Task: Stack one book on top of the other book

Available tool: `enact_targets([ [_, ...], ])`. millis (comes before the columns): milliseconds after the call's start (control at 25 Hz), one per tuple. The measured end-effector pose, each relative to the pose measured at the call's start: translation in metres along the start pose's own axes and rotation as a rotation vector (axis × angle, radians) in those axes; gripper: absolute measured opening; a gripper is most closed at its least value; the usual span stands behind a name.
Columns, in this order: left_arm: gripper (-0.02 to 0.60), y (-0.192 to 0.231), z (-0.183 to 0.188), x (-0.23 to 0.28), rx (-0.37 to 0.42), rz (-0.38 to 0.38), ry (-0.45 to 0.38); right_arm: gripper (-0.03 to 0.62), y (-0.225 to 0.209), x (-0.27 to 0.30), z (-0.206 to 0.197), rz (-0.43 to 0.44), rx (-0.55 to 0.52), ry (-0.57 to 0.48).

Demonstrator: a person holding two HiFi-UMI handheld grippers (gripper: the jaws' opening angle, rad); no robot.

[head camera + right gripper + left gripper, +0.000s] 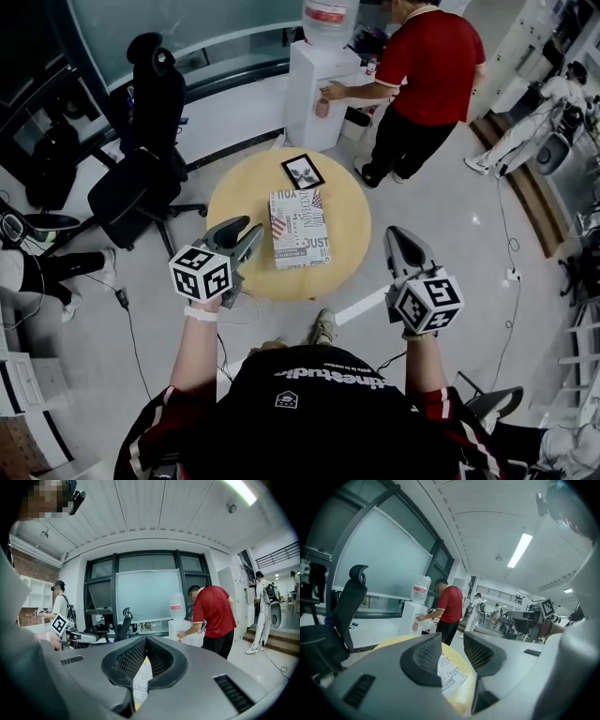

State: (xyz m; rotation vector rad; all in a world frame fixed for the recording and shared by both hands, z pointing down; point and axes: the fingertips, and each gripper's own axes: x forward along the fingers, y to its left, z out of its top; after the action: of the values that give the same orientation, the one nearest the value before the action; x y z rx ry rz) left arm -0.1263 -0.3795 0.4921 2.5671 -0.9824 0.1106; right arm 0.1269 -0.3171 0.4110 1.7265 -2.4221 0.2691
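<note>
Fingers (pixel 423 660) of the left gripper (pixel 247 232) stand a moderate way apart, nothing between them; through the gap shows only the table and book beyond. Right gripper (pixel 397 234): fingers (pixel 133 660) closed tip to tip, empty. Both grippers held in the air at the near side of the round pale-yellow wooden table (pixel 234 202), left one over its near-left edge, right one off its right edge above the floor; neither touches a book. Black high-backed office chair (pixel 141 178) left of the table. Person in a red shirt (pixel 427 66) stands beyond it at a white water dispenser (pixel 319 94). Large white book with black and red printed lettering (pixel 299 228) lies flat at the table's middle, just right of the left gripper. Small black-bordered book with a pale cover picture (pixel 303 172) lies flat just beyond it, towards the far edge, slightly skewed; not stacked.
</note>
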Motion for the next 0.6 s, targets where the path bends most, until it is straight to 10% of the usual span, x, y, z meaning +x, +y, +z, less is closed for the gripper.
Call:
enact_targets([
  [600,0.049,-0.068,0.037,-0.075,0.118,-0.113,-0.131,0.029,0.056,-0.049,-0.008,-0.035,0.013,-0.009],
])
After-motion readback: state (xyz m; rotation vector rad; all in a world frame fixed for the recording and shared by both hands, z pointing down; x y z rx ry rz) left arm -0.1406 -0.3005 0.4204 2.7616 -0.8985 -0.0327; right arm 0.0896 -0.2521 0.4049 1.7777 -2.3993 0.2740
